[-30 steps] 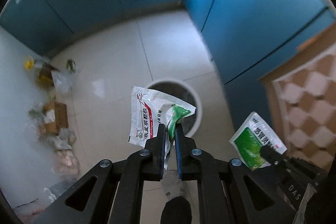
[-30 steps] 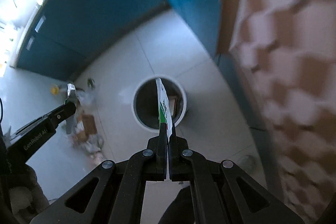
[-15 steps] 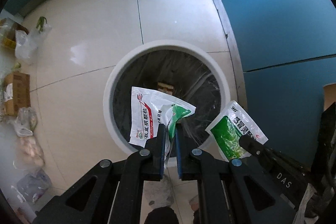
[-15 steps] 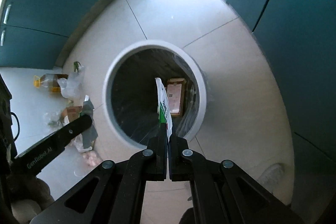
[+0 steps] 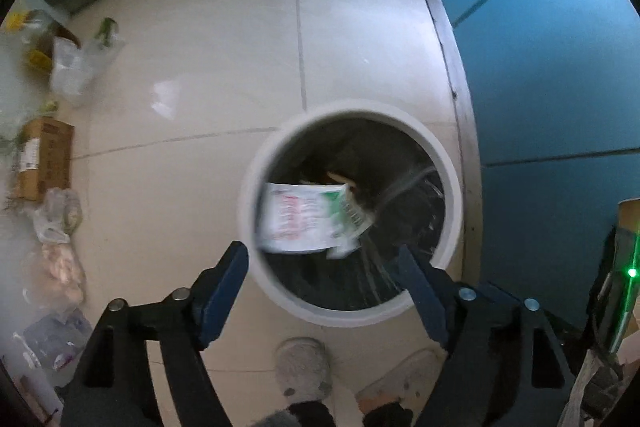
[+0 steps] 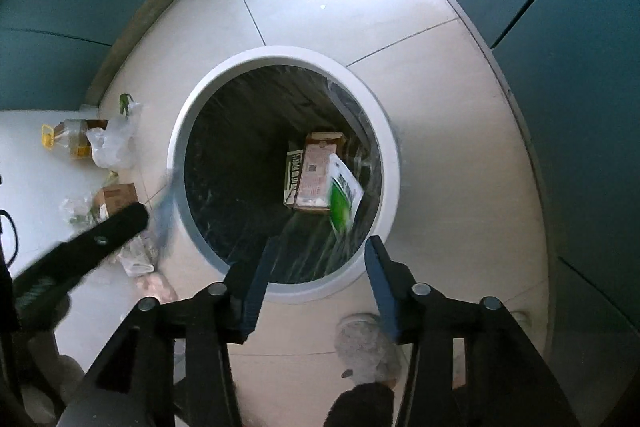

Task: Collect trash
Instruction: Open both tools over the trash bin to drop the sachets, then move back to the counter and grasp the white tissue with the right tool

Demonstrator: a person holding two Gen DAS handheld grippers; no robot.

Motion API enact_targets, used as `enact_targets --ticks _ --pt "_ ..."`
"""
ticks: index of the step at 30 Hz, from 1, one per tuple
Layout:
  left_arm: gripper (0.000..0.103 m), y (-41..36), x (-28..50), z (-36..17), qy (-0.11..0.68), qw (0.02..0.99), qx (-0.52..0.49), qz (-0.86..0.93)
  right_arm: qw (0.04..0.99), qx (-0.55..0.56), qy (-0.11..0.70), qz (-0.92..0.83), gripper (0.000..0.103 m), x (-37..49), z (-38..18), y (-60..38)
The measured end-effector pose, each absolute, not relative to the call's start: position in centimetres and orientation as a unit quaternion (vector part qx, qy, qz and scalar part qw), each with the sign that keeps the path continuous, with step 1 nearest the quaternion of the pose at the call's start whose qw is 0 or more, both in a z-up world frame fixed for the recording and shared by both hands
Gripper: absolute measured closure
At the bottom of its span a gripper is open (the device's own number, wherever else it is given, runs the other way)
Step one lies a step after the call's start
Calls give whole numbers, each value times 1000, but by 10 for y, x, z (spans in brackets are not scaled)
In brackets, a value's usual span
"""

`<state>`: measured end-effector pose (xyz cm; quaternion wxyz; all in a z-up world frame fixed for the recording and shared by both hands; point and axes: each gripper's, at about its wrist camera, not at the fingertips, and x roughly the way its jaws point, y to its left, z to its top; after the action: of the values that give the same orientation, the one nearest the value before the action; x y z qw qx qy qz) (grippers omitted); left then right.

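A white round trash bin point(image 5: 256, 187) with a dark liner stands on the tiled floor below both grippers. My left gripper point(image 5: 322, 263) hangs over its near rim, jaws opening wide, nothing between them. A white sachet with red print point(image 5: 298, 223) and a green-cornered sachet point(image 5: 346, 217) are blurred, falling into the bin. My right gripper point(image 6: 320, 259) is over the bin point(image 6: 280, 57) too, jaws opening, empty. A green and white sachet point(image 6: 342, 195) drops inside, above a brown carton point(image 6: 318, 173) at the bottom.
Litter lies along the left floor: a cardboard box point(image 5: 42, 159), plastic bags point(image 5: 78, 67), an oil bottle point(image 6: 68, 137). Blue cabinets point(image 5: 540, 47) close in at the back and right. A person's slippered feet point(image 5: 304, 367) stand near the bin.
Both grippers sank toward the bin, then opened. The sachets they held have left the jaws and are falling into the bin.
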<state>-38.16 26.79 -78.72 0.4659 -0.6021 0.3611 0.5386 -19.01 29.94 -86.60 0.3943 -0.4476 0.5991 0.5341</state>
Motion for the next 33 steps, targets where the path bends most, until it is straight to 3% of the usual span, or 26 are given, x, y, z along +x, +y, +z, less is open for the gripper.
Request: enact_targets --ticks 2,4,8,33 --pt "0 263 -390 -774 367 462 -590 552 401 -462 583 535 40 -193 -858 298" --pt "0 256 -397 -754 380 454 -567 572 413 -483 552 539 22 -197 -843 295" --pt "0 241 -398 -720 393 444 -545 592 437 -510 500 547 2 -203 -805 287" --pt "0 115 -360 -385 349 469 -515 627 464 -477 411 623 1 -175 -370 187"
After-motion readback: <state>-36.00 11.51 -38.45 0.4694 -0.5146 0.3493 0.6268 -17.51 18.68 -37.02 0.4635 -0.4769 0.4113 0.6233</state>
